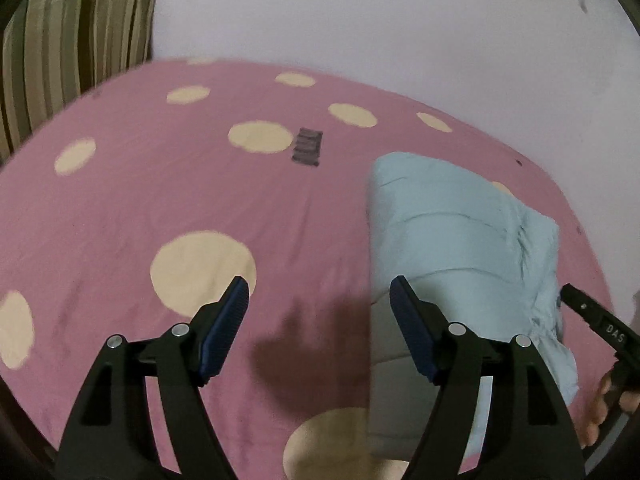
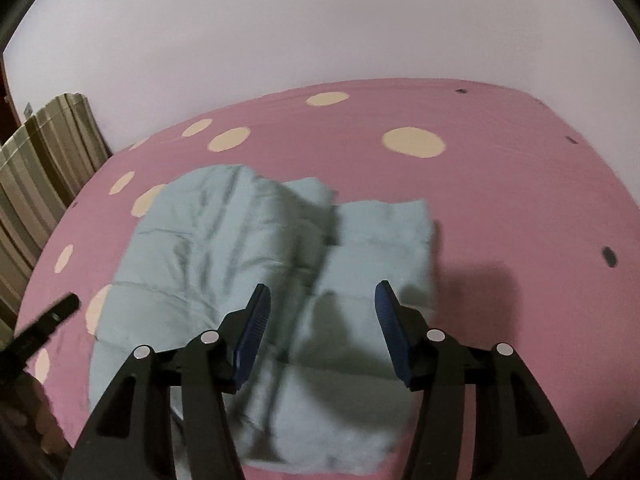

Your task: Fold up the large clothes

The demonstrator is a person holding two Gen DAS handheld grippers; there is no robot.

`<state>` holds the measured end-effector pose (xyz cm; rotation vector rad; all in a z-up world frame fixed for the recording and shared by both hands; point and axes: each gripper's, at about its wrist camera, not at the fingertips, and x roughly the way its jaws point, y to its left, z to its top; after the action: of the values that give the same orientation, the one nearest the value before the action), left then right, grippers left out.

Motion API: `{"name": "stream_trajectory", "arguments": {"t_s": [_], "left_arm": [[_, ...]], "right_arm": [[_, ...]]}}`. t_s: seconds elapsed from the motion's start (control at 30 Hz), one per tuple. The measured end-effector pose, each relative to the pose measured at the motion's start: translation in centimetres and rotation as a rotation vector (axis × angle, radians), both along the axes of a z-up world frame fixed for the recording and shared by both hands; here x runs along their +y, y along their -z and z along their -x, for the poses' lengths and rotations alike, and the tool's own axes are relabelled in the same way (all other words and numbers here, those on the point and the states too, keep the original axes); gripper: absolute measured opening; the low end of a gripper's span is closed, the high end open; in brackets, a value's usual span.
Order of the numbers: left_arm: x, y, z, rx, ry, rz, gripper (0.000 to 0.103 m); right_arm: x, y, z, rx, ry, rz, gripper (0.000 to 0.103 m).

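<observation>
A light blue padded garment (image 2: 256, 264) lies folded into a thick block on the pink bed sheet (image 2: 500, 208) with cream dots. In the left wrist view the garment (image 1: 460, 232) is at the right. My left gripper (image 1: 320, 292) is open and empty above the sheet, its right finger over the garment's left edge. My right gripper (image 2: 322, 300) is open and empty above the garment's near part. The right gripper's tip (image 1: 592, 312) shows at the far right of the left wrist view. The left gripper's tip (image 2: 48, 320) shows at the left of the right wrist view.
A striped cushion or blanket (image 1: 68, 48) stands at the bed's far left, against a pale wall (image 1: 360, 12). A small dark patch (image 1: 307, 146) is on the sheet beyond the left gripper. The sheet's far edge meets the wall.
</observation>
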<state>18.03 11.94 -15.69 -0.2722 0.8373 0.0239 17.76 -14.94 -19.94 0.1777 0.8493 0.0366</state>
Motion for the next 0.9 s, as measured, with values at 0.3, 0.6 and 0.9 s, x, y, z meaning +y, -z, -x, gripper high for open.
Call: {"name": "stream_trajectory", "arguments": {"t_s": [0.3,0.6,0.9], "left_arm": [[-1.4,2.4,-1.1,0.038,0.087,0.071,0.073],[-1.7,3.4,-1.3,0.049,0.087,0.076,0.073],[-1.7,3.6,-1.5,0.051,0.078,0.072,0.074]], "right_arm": [[2.9,2.7,-3.8,0.111,-0.022,-0.051,0.066],[3.2,4.7,-4.2,0.162,-0.062,-0.108,0.046],[3.5,4.5,-3.6,0.123,-0.101,-0.161,0.011]]}}
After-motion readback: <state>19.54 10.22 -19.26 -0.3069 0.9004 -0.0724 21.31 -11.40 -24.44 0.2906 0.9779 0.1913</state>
